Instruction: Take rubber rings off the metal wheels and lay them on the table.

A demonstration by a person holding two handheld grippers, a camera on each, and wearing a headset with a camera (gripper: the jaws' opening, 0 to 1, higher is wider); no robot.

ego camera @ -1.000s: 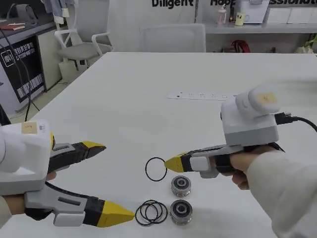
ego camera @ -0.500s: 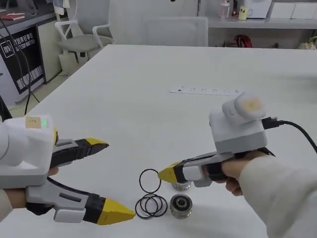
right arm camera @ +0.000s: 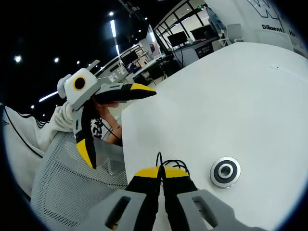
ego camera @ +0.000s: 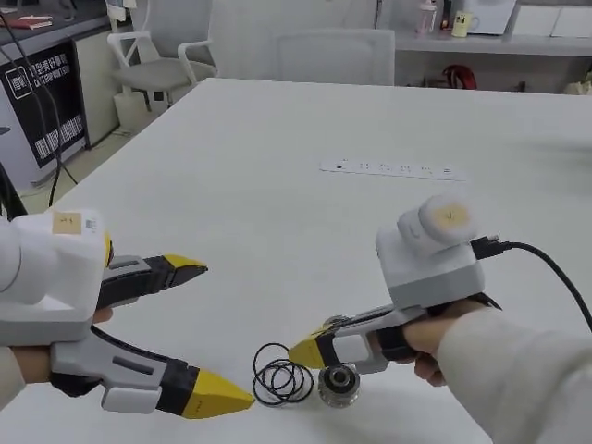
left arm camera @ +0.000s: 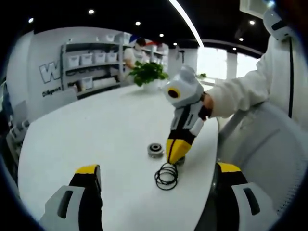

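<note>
Second wheel: just behind the open-lying wheel; the right tool covers all but a sliver of its top.
Rubber rings: an overlapping heap just left of the wheel; their count cannot be told.
Right tool's grip: tips closed beside the wheel; whether a ring is pinched is too fine to see.
Rings on wheels: too small to tell.
Left tool: well left of the wheel; its body is cut by the head view's lower left edge.

Head view looks down; opposed gripper views share the rubber rings.
</note>
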